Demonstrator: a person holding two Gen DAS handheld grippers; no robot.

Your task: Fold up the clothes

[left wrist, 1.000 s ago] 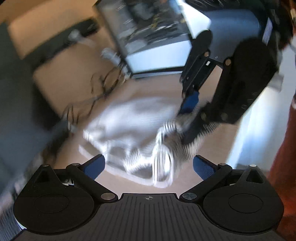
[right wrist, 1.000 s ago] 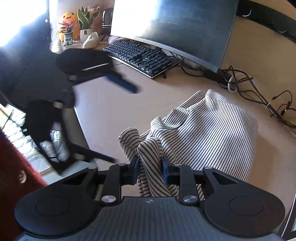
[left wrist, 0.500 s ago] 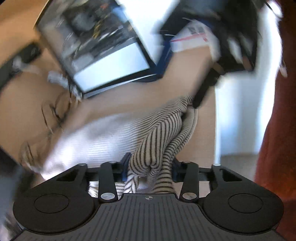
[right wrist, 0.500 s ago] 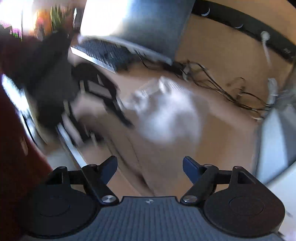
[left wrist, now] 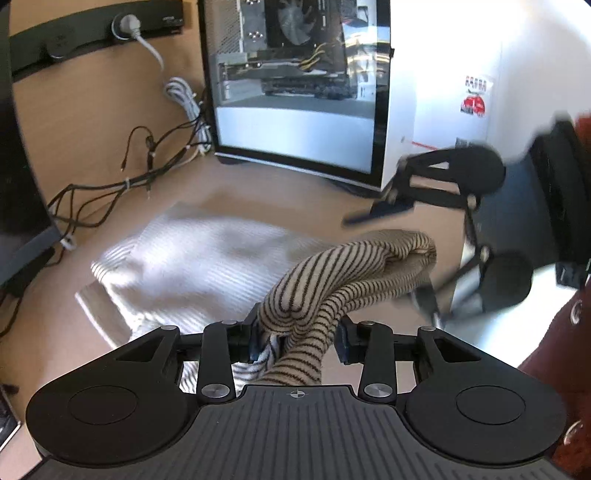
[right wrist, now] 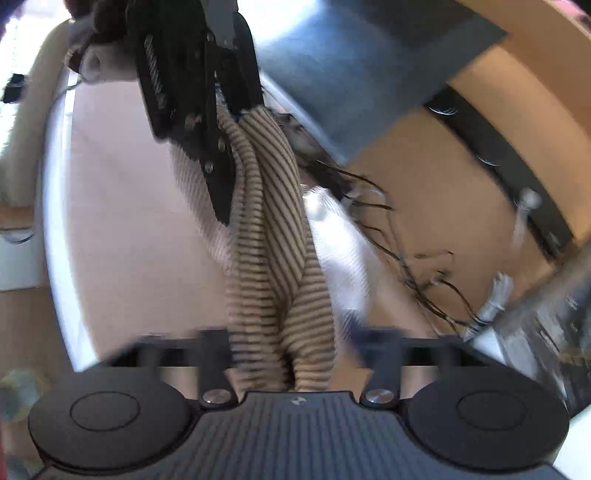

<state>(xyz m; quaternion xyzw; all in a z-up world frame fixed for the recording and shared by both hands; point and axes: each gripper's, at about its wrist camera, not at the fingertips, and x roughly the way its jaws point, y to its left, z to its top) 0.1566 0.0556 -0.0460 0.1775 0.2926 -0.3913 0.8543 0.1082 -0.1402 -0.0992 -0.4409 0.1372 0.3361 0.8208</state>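
A cream and black striped garment (left wrist: 207, 266) lies partly on the wooden desk. My left gripper (left wrist: 299, 341) is shut on a bunched fold of it (left wrist: 325, 295) and holds that fold up. In the right wrist view the same striped cloth (right wrist: 273, 258) hangs from the left gripper (right wrist: 221, 162) down between my right gripper's jaws (right wrist: 291, 350). The right jaws are blurred and stand close around the cloth. In the left wrist view the right gripper (left wrist: 424, 251) shows blurred at the far right, its jaws spread.
A glass-sided PC case (left wrist: 303, 85) stands at the back of the desk. Loose cables (left wrist: 147, 166) lie left of it, a power strip (left wrist: 92, 33) on the wall panel. A monitor (right wrist: 362, 62) is behind the cloth. The desk edge (right wrist: 55, 221) is on the left.
My left gripper has closed on the striped fold and lifted it. My right gripper let go, swung away open, and now has come back under the hanging cloth.
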